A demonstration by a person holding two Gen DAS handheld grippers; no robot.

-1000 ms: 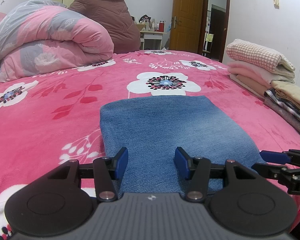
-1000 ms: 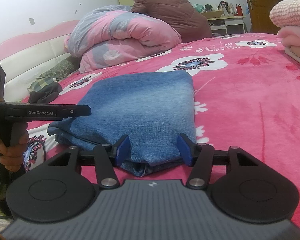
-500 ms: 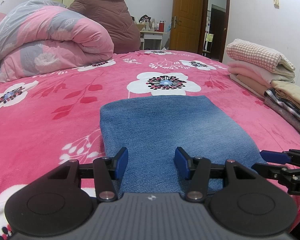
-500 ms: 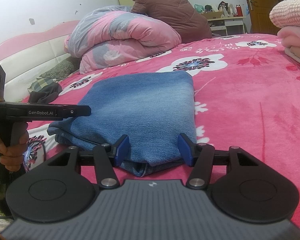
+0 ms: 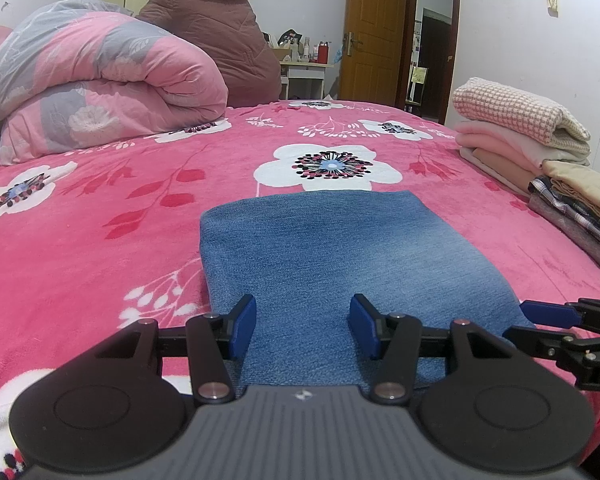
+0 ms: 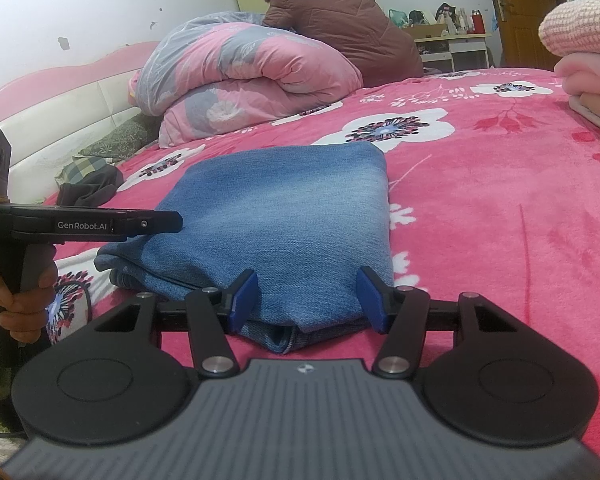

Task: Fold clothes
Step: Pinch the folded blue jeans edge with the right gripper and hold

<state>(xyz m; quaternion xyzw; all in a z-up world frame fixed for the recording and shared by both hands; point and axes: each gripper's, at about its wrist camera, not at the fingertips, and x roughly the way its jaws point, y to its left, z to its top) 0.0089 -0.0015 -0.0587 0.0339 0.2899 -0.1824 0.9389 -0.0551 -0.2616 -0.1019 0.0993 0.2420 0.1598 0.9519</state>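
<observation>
Left wrist view: the folded jeans (image 5: 332, 256) lie flat on the pink flowered bedspread (image 5: 100, 240), a neat blue rectangle with its near edge under the left gripper (image 5: 302, 326). The blue pads stand apart with nothing pinched between them; denim shows in the gap, but the pads do not press on it. At the right edge the tip of the right gripper (image 5: 548, 316) reaches to the jeans' near right corner. A stack of folded clothes (image 5: 540, 160) sits along the right side of the bed, well apart from the jeans, and a rolled quilt (image 5: 100, 92) lies at the far left.

Right wrist view: the right gripper (image 6: 306, 300) hovers at the near corner of the jeans (image 6: 284, 216), its fingers spread to either side of the layered edge without clamping it. The left gripper (image 6: 156, 222), held by a hand (image 6: 16, 292), pokes in over the jeans' left edge.

Judging by the tidy bundle, folding this garment looks finished or one fold short. The next move calls for both grippers to close on the near edge together, so the layers lift without sliding apart, either for a last fold or for carrying to the stack.
</observation>
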